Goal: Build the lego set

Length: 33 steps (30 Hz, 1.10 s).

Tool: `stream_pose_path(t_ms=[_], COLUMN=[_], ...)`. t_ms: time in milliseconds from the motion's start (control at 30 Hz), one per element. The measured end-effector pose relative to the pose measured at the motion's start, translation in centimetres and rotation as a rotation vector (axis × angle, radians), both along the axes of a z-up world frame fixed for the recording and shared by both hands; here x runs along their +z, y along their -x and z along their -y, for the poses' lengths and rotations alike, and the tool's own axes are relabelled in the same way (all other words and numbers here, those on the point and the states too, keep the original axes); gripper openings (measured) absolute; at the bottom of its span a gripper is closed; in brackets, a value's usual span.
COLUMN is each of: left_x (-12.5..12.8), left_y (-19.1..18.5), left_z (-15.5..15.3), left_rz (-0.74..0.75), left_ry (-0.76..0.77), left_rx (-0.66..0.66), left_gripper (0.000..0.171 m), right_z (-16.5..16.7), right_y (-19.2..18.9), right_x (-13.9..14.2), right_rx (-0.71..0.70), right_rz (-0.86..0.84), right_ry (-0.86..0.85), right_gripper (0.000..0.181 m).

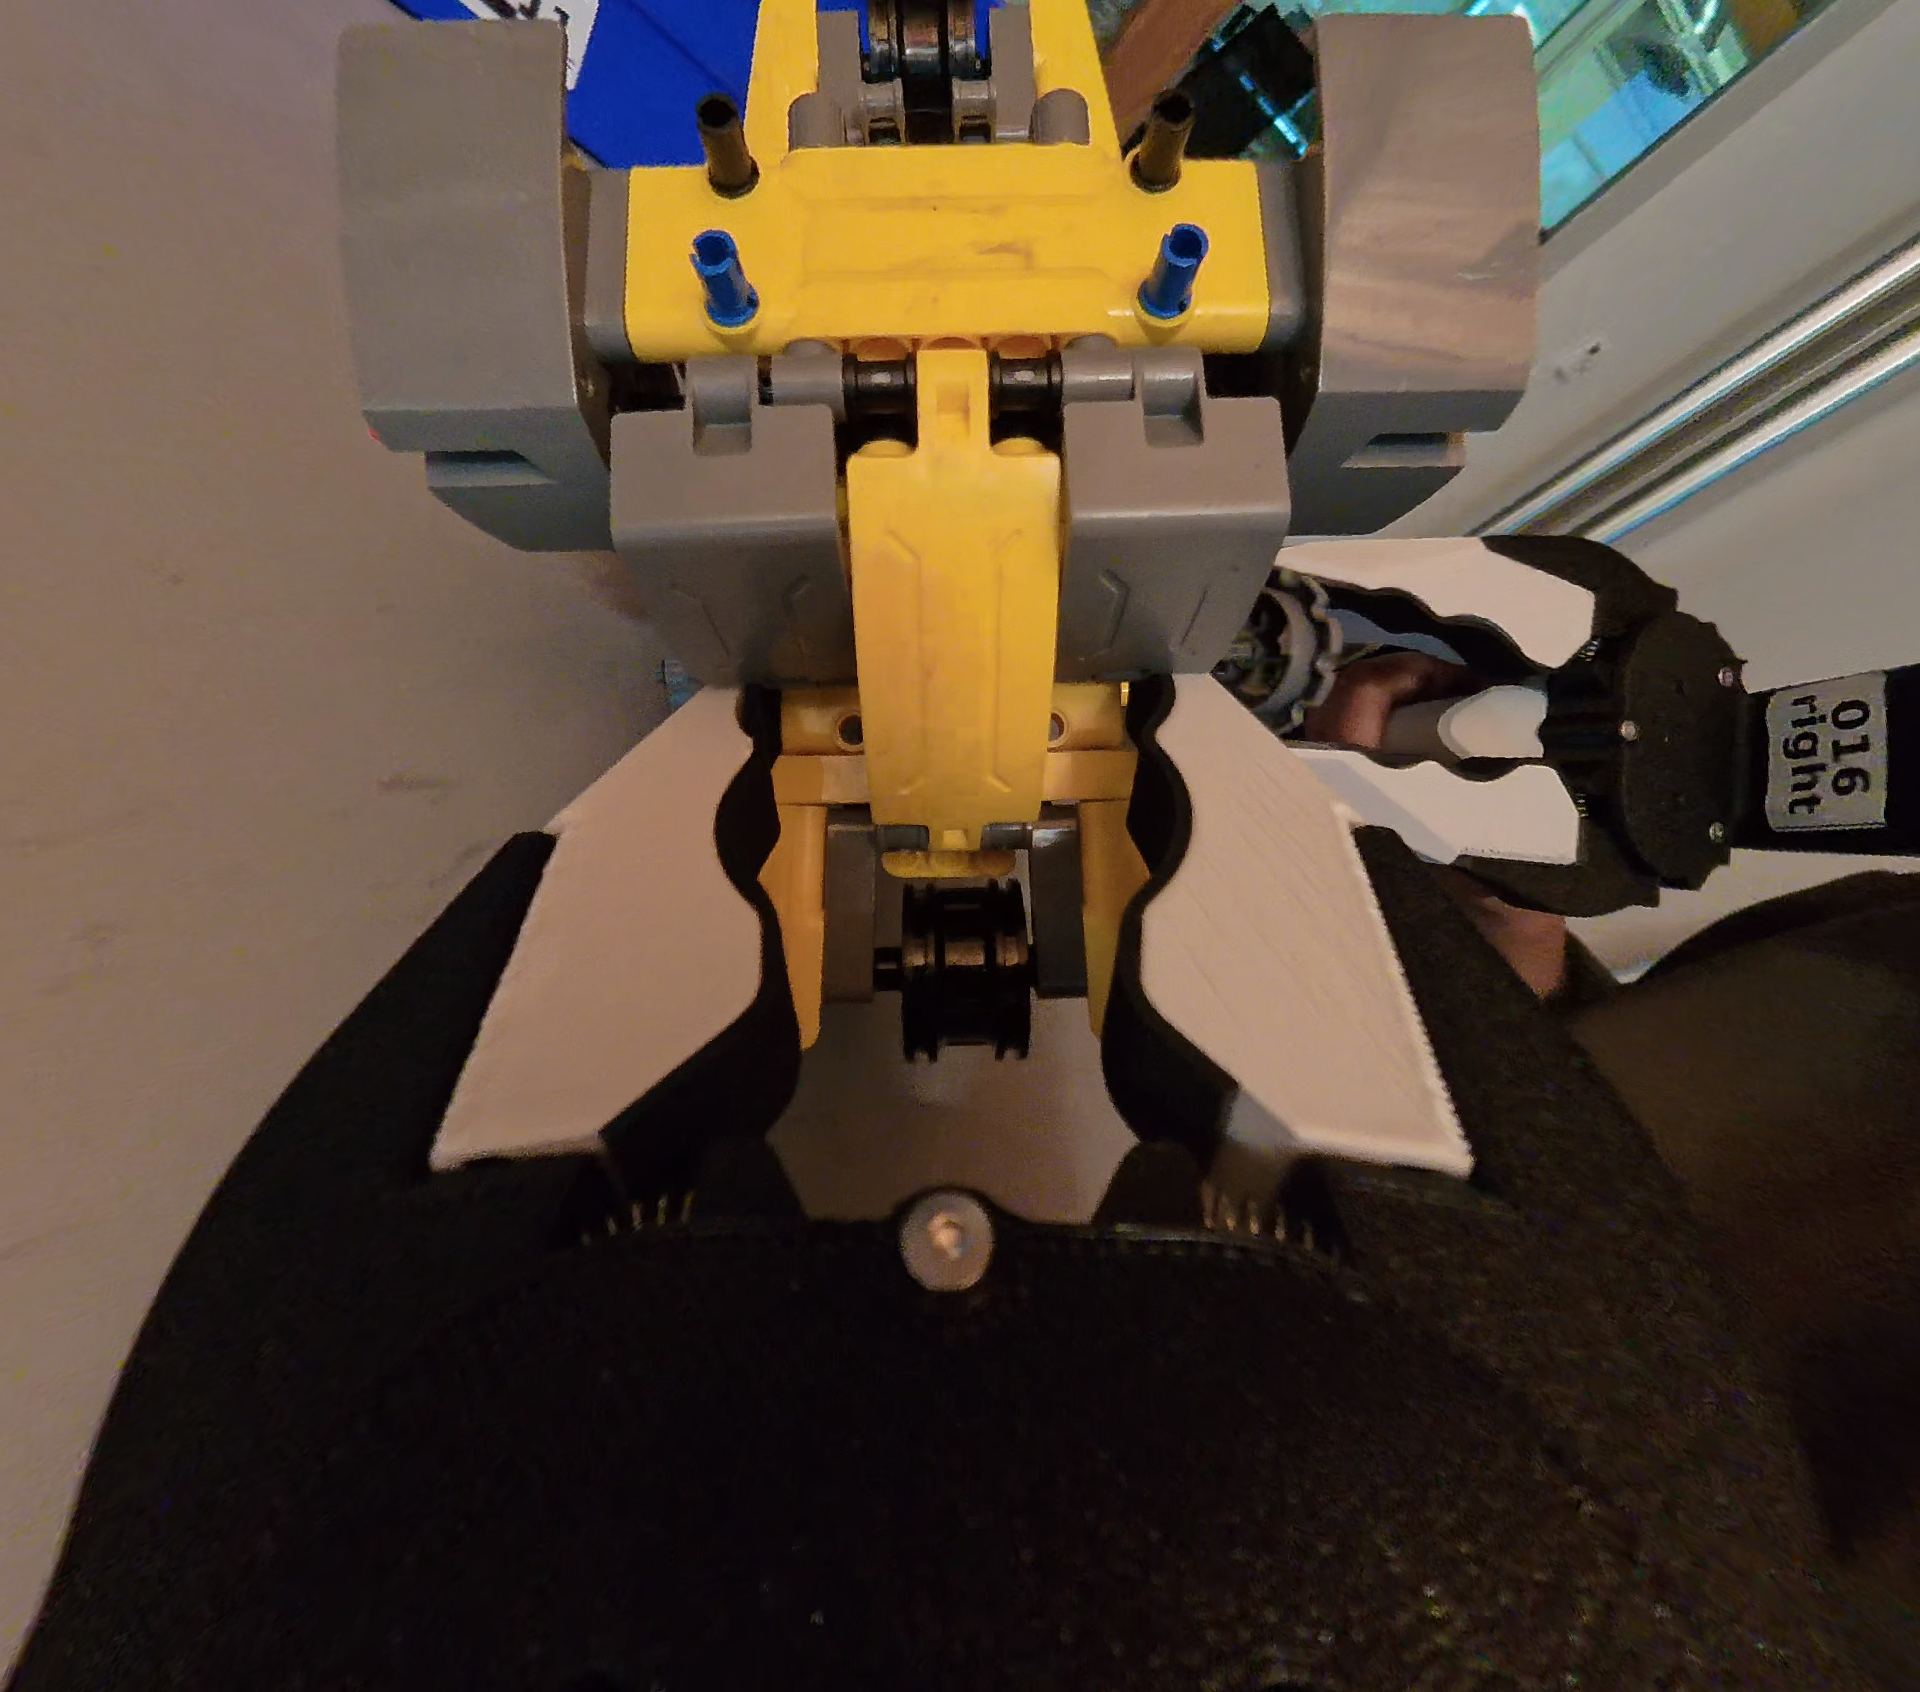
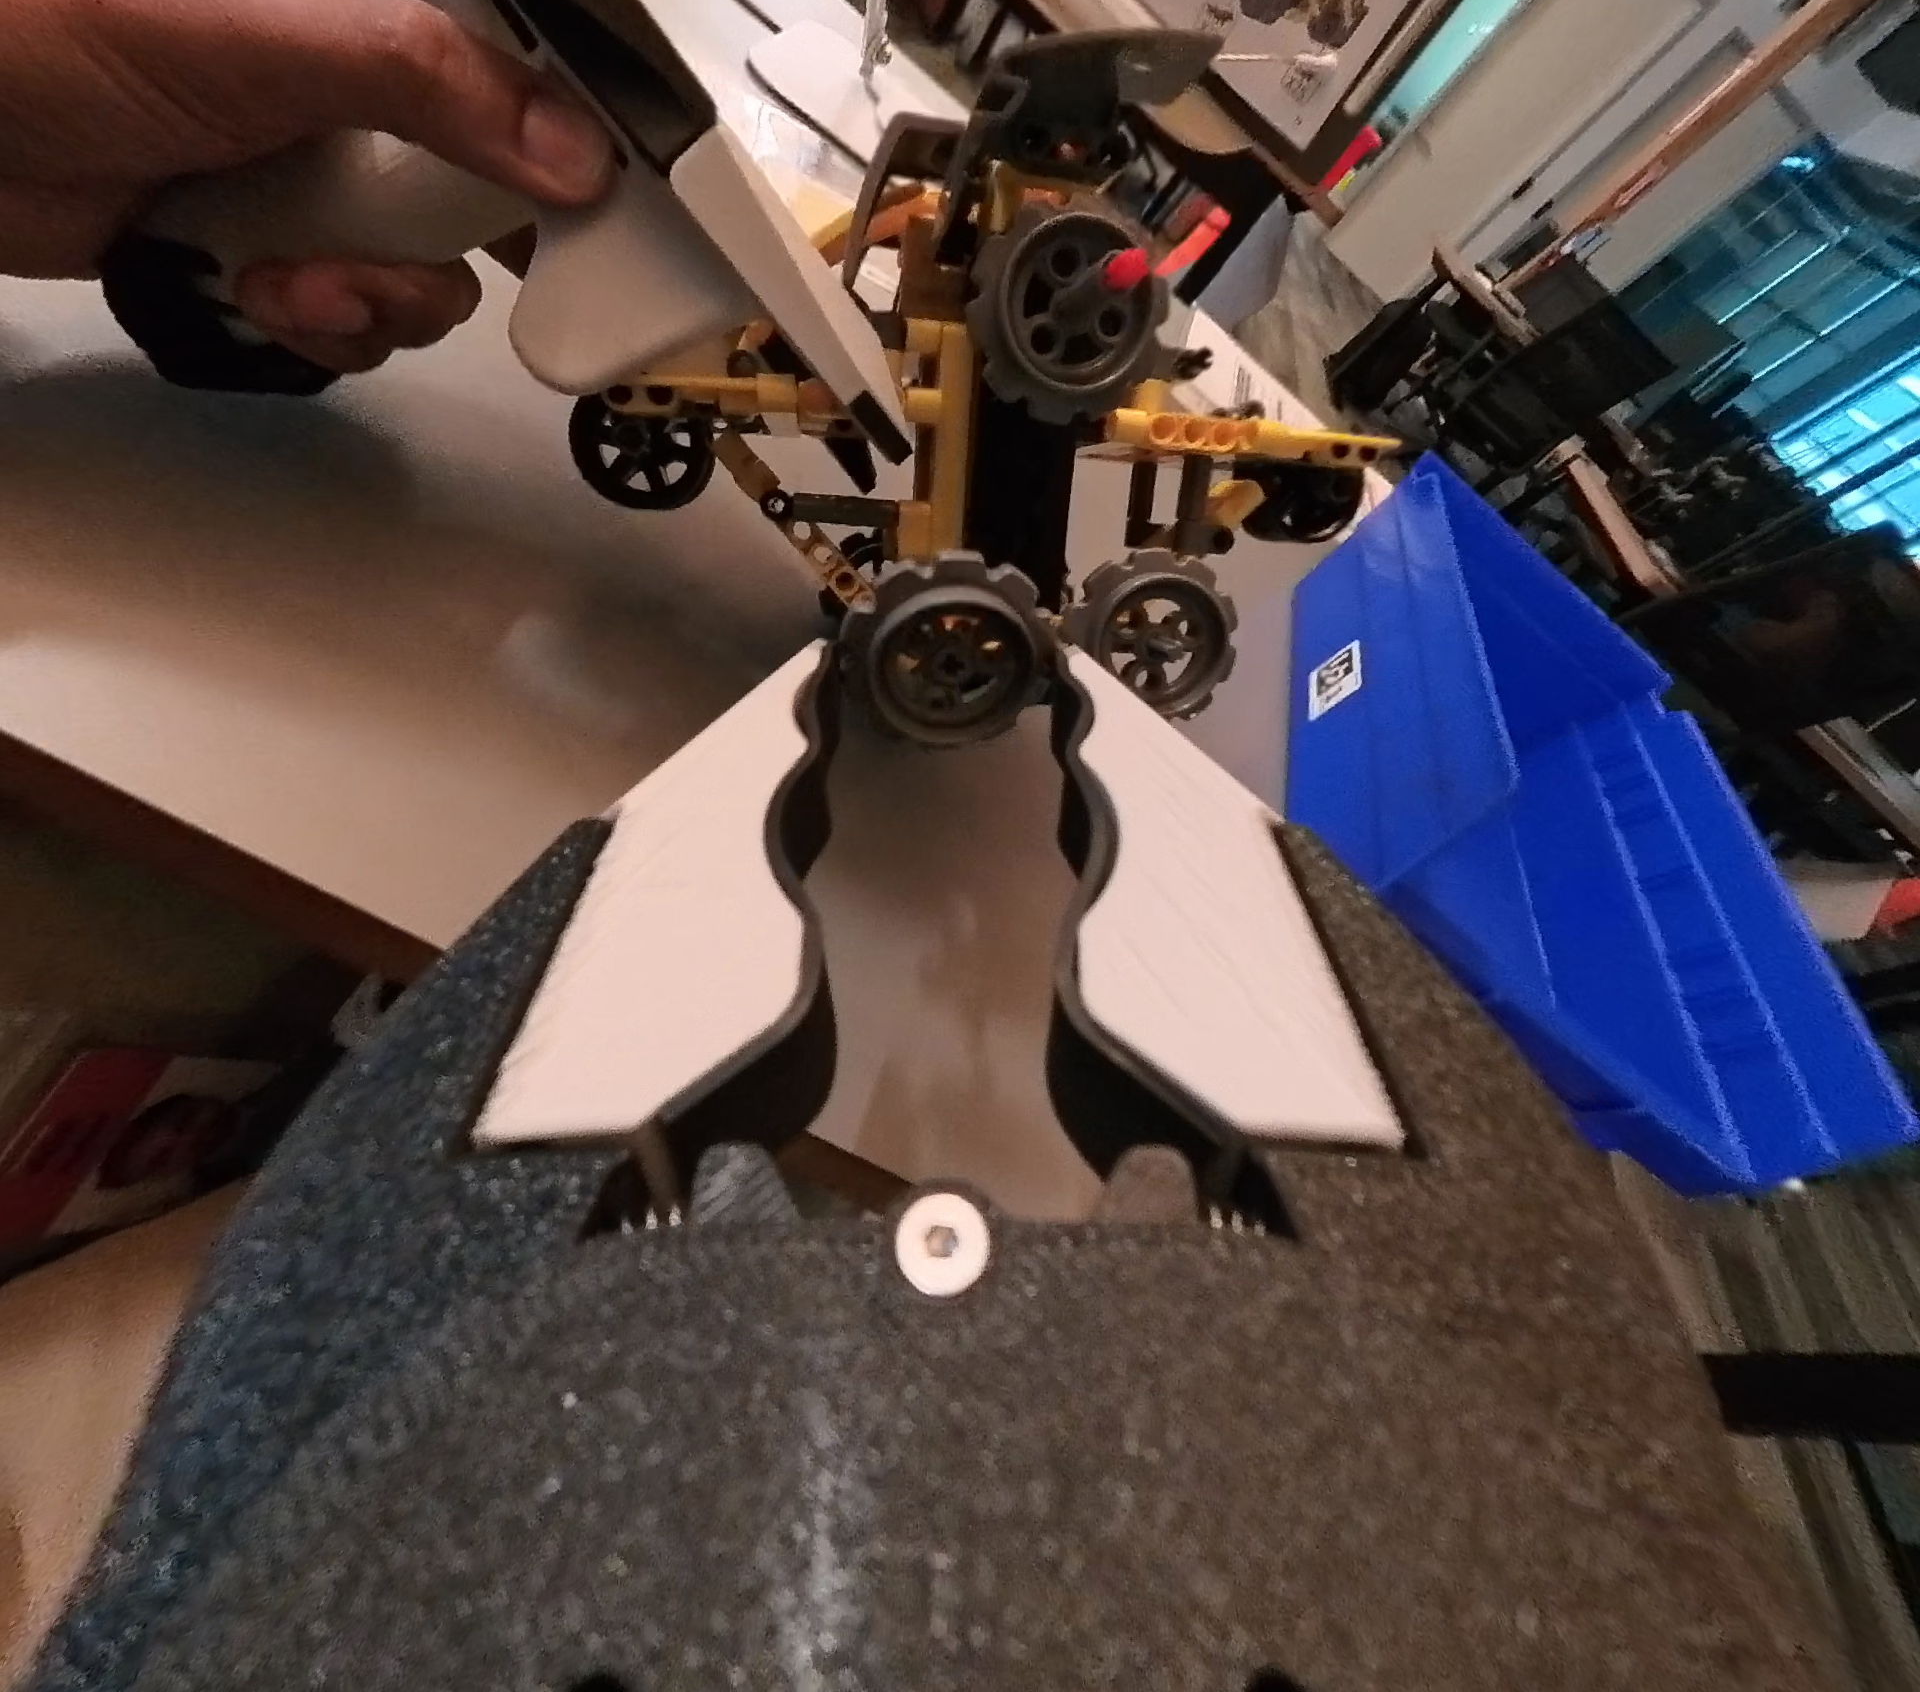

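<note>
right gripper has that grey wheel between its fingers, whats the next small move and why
Probably close the right gripper a touch: the grey toothed plastic wheel sits between its fingertips with the jaws seemingly not clamped, while the left gripper already pinches the yellow and grey brick-built vehicle.

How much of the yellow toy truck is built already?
Looks done: the yellow and grey model has its body and several wheels joined. In hand: the left gripper clamps the body, and the right gripper closes on a grey wheel; whether that wheel is fixed on yet is unclear. Maybe left: blue pins and black pins on the yellow top stand bare.
</note>
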<state>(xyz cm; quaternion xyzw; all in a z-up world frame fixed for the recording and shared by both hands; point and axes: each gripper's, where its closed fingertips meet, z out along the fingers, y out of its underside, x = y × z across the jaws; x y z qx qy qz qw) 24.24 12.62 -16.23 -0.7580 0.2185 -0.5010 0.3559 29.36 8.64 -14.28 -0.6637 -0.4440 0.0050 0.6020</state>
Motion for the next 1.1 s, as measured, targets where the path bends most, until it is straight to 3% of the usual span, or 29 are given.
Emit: stream_pose_path(t_ms=[333,600,767,1100], left_x=[-1.1,-2.2,-2.1,-2.1], left_y=[-2.8,-4.0,-4.1,-4.1], left_z=[1.2,1.9,1.9,2.0], left_rz=[-0.343,-0.557,-0.546,-0.554], left_ry=[-0.233,-0.398,-0.405,-0.424], left_rx=[0.036,0.037,0.043,0.054], left_gripper=[0.064,0.063,0.064,0.063], right_z=[1.0,1.9,2.0,2.0], right_y=[-2.7,-4.3,-4.2,-4.0], right_x=[-4.8,-6.9,-7.4,-7.7], right_rx=[-0.055,-0.121,-0.112,-0.164], right_rz=[-0.296,-0.304,-0.331,-0.216], right_ry=[0.036,0.115,0.181,0.219], right_gripper=[0.037,0.037,0.037,0.038])
